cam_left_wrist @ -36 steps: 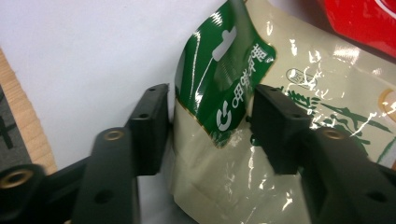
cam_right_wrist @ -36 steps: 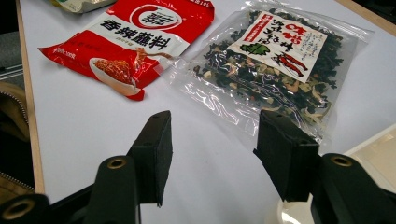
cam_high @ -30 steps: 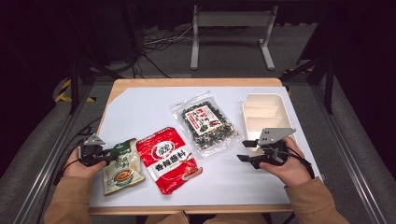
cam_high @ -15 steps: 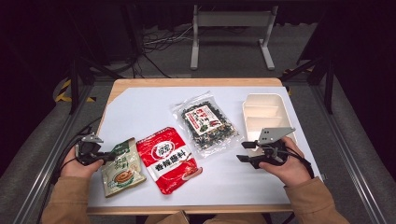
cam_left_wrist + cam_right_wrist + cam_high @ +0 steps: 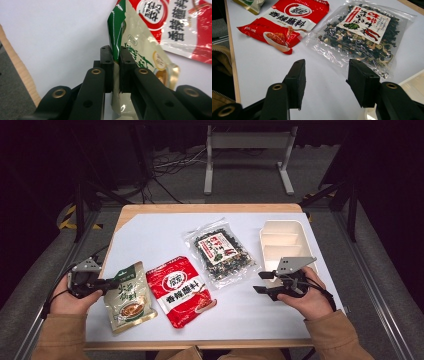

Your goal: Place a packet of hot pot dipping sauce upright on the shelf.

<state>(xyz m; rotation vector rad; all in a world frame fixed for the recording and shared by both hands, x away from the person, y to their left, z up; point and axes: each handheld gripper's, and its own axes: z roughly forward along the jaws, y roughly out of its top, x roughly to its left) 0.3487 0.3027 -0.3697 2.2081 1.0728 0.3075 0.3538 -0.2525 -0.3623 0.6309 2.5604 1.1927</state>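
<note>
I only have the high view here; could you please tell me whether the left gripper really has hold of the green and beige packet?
Observer: Yes. In the left gripper view the left gripper has just been closing its jaws and now pinches the green and beige packet by its green top edge.
Operator: Thank you. Is anything between the right gripper's jaws?
Observer: No. In the right gripper view the right gripper stands open over bare white table, short of the clear packet of dried greens.

Tan sleeves (image 5: 60,336); black grippers with brass screws.
</note>
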